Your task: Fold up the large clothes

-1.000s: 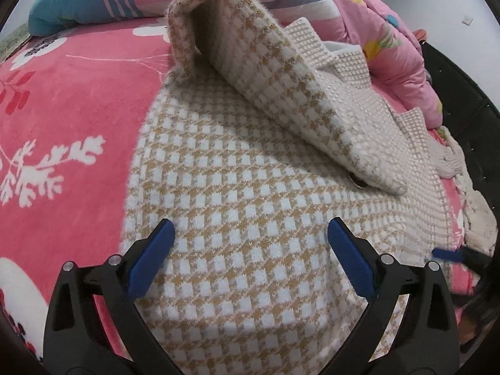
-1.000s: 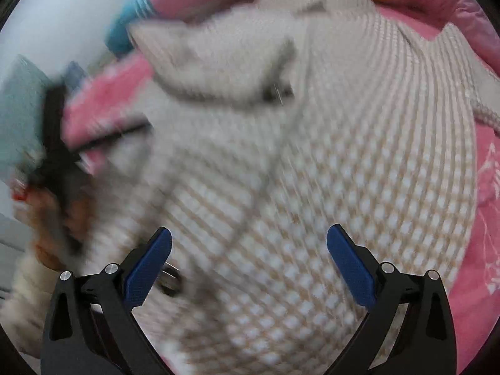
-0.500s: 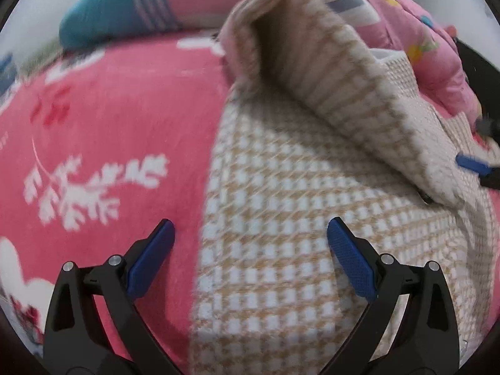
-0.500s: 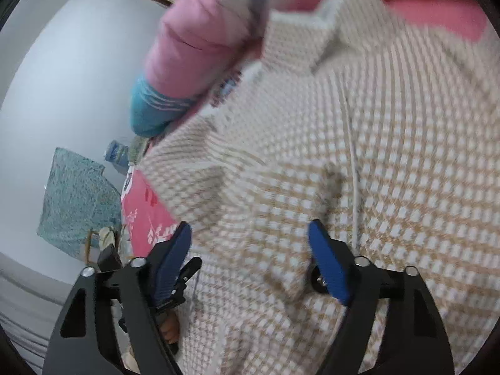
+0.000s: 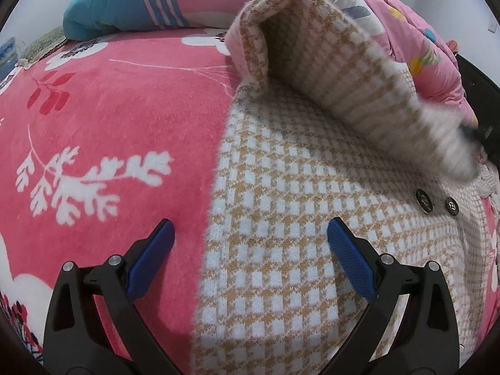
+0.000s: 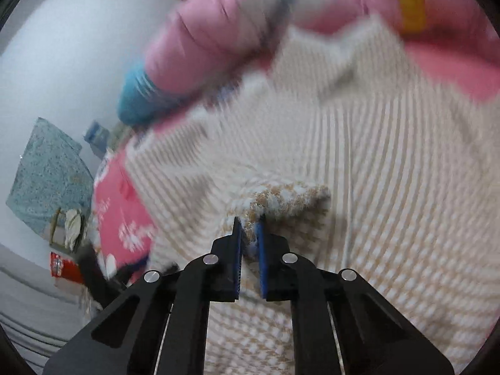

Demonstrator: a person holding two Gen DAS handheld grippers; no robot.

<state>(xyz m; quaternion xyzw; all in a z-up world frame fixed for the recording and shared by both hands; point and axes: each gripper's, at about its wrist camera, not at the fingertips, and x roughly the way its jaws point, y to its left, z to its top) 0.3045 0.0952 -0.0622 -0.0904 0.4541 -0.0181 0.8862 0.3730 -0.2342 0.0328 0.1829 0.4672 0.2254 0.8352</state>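
A beige-and-white houndstooth knit cardigan point(image 5: 281, 218) lies spread on a pink bed blanket point(image 5: 109, 118). One sleeve point(image 5: 337, 72) is lifted and arches over the body, blurred at its far end. Two dark buttons point(image 5: 423, 200) show at the right. My left gripper point(image 5: 250, 250) is open and empty, low over the cardigan's left edge. My right gripper point(image 6: 249, 237) is shut on the sleeve end point(image 6: 281, 197) and holds it above the cardigan body point(image 6: 390, 187). The right gripper's dark tip also shows at the right edge of the left wrist view point(image 5: 481, 134).
A rolled pink and blue quilt point(image 5: 187, 0) lies along the far side of the bed. A white wall, a teal patterned cloth point(image 6: 43, 172) and a red packet point(image 6: 61, 265) are off to the left in the right wrist view.
My right gripper has closed on the sleeve end and lifted it. The left gripper has shifted left, toward the cardigan's edge, and stayed open.
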